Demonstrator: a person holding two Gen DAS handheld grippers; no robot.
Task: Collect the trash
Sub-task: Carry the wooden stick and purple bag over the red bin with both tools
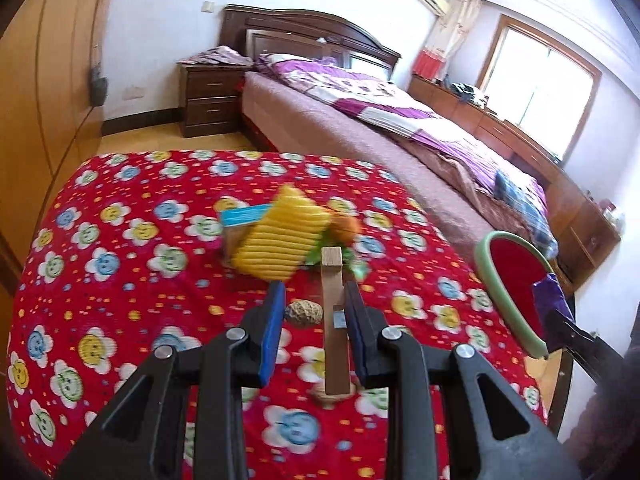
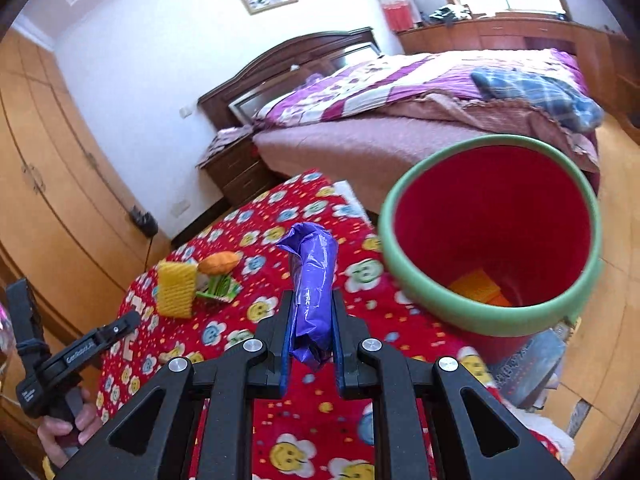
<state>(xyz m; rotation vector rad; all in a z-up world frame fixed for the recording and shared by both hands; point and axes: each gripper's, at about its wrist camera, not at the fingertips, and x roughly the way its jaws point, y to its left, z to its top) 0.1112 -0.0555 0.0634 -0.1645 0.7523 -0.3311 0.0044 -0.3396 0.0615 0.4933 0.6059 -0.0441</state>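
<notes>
Left gripper (image 1: 312, 320): jaws narrowly spread, pinching a wooden stick (image 1: 335, 320) against the right-hand pad; the stick runs lengthwise through the frame centre, above the bench (image 1: 100, 320).
Right gripper (image 2: 310, 332): jaws pressed close on a crumpled purple wrapper (image 2: 310, 276), which stands up out of them at frame centre.
Bin (image 2: 492, 232): red inside, green rim, at the right of the right wrist frame, tilted toward the camera; yellow and orange pieces lie at its bottom.
Remaining trash: a yellow ribbed sponge (image 1: 280, 236), an orange item (image 1: 346, 226), green packaging (image 2: 218, 288) and a walnut (image 1: 303, 312) (all still on the bench).
Risk, stick: it appears to bear on one pad only, so it may pivot or slip out before it is over the bin.
Risk, wrapper: light film may cling to a pad on release or drift past the rim.
Risk, bin: its tilt suggests poor footing; a knock from either gripper may tip it.
</notes>
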